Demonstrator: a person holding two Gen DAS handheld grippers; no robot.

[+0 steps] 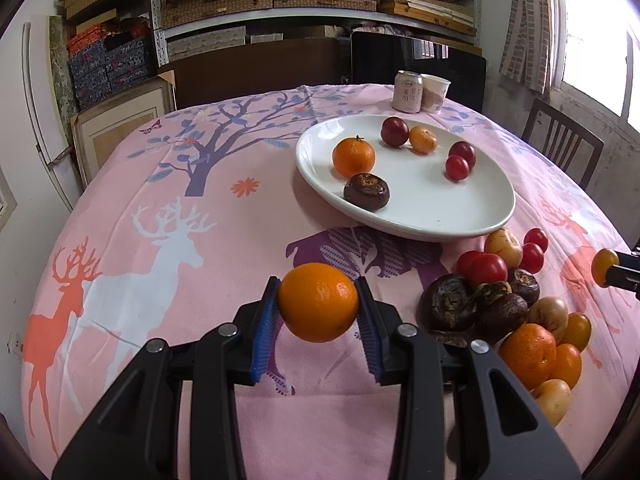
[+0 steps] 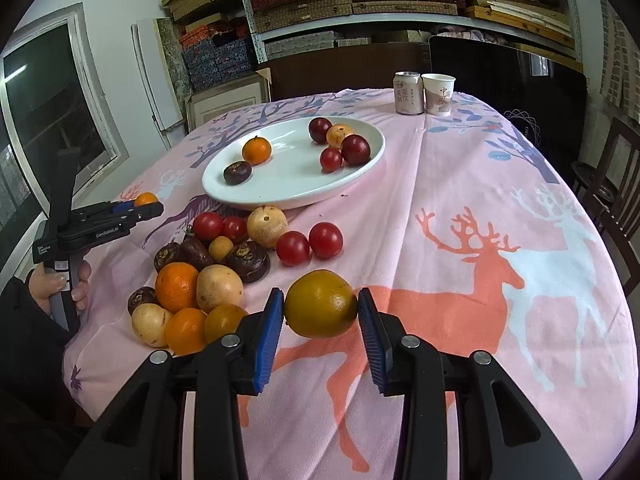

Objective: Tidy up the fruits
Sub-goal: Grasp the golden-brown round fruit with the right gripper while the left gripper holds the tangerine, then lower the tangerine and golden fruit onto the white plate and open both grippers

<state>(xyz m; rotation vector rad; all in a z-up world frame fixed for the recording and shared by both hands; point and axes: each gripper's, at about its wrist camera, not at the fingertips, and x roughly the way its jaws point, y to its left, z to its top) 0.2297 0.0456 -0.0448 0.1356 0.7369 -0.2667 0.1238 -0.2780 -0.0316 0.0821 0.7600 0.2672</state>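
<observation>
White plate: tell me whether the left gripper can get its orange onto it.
Probably yes: the left gripper holds the orange clear of the table, and the plate ahead has bare space near its front.

Table (image 1: 160, 240): plate (image 1: 460, 216), fruit pile (image 1: 512, 304), can (image 1: 408, 91), cup (image 1: 435, 93).

1. The plate (image 2: 362, 168) sits mid-table with six fruits on it.
2. A loose fruit pile (image 2: 208, 276) lies on the tablecloth (image 2: 460, 184) just before the plate.
3. Behind the plate, a can (image 2: 408, 93) stands left of a cup (image 2: 439, 94), touching.

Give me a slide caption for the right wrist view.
Right gripper holds a yellow-orange fruit above the tablecloth, with the fruit pile and plate beyond.
</observation>
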